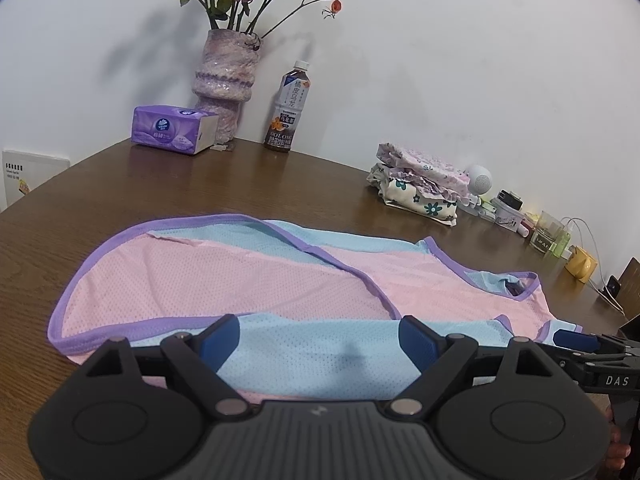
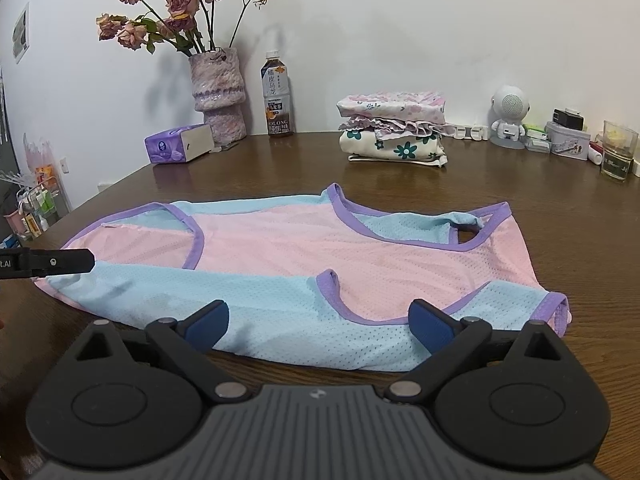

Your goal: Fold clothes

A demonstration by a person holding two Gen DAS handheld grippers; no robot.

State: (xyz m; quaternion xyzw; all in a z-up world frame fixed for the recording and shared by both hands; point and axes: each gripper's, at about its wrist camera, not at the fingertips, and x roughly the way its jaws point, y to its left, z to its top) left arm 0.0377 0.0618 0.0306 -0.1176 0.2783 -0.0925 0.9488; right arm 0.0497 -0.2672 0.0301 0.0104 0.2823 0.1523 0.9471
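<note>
A mesh vest (image 1: 248,276) in pink and light blue with purple trim lies flat on the brown table (image 1: 120,184). Its near long edge is turned over, so a blue strip (image 2: 248,304) rests on the pink. My left gripper (image 1: 320,338) is open above that blue strip, nothing between its blue pads (image 1: 218,338). My right gripper (image 2: 320,320) is open too, over the near edge beside the purple armhole trim (image 2: 332,284). The left gripper's black finger (image 2: 60,262) shows at the vest's left end. The right gripper's tip (image 1: 576,340) shows at the vest's right end.
A pile of folded floral clothes (image 2: 394,128) sits at the back by the wall. Left of it stand a tea bottle (image 2: 278,96), a vase of dried roses (image 2: 218,96) and a purple tissue box (image 2: 178,144). Small items, a white speaker (image 2: 510,116) and a glass (image 2: 618,152) line the back right.
</note>
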